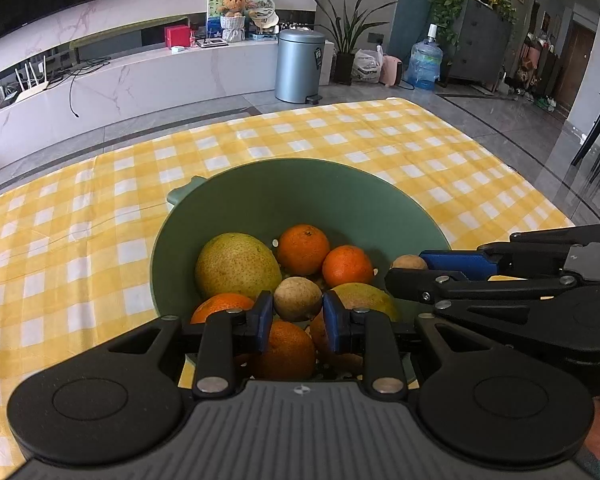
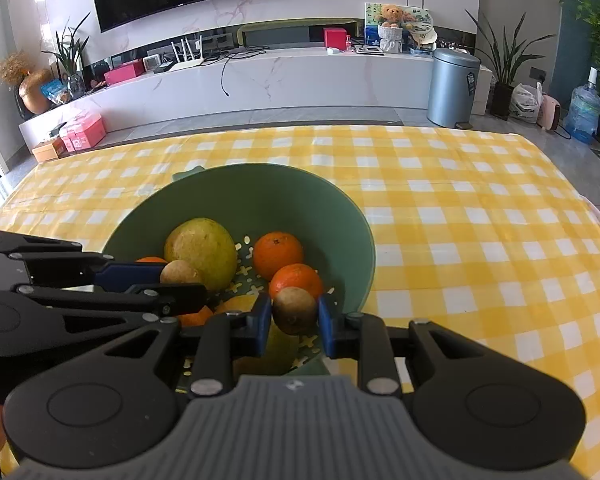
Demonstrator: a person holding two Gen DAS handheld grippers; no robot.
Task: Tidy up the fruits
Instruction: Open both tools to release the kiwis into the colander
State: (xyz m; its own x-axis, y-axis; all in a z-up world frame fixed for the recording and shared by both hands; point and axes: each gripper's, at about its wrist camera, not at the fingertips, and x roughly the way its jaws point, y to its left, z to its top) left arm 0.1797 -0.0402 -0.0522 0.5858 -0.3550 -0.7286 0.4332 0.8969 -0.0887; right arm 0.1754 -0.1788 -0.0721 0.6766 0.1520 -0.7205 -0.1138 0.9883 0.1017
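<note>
The left claw [image 1: 296, 322] is clamped on a small brown round fruit [image 1: 298, 299], with one blue pad on each side of it at its widest part, and the right claw [image 2: 294, 320] is clamped in the same way on a second small brown fruit [image 2: 295, 310]. Both claws point downward into the green bowl [image 1: 284, 196], so each held fruit hangs just above the other fruits and inside the rim. These brown fruits look light and firm, with a dull, slightly rough skin, so I judge that they will not slip easily; but they are round and the pads touch only a small area, so a grip across the middle is the safe one, and too much force could crack a thin shell. Around them lie several oranges [image 1: 303, 249], which seem heavier and smooth, with a skin that gives a little; they are best taken across the widest part too. The big yellow-green fruit [image 1: 238, 266] at the left of the bowl is the heaviest and looks too wide for an easy grip, so I think it needs wide jaws and a slow lift. The bowl has holes in its bottom, like a strainer, and stands on the counter under a yellow checked cloth [image 1: 80, 248], near its front edge.
</note>
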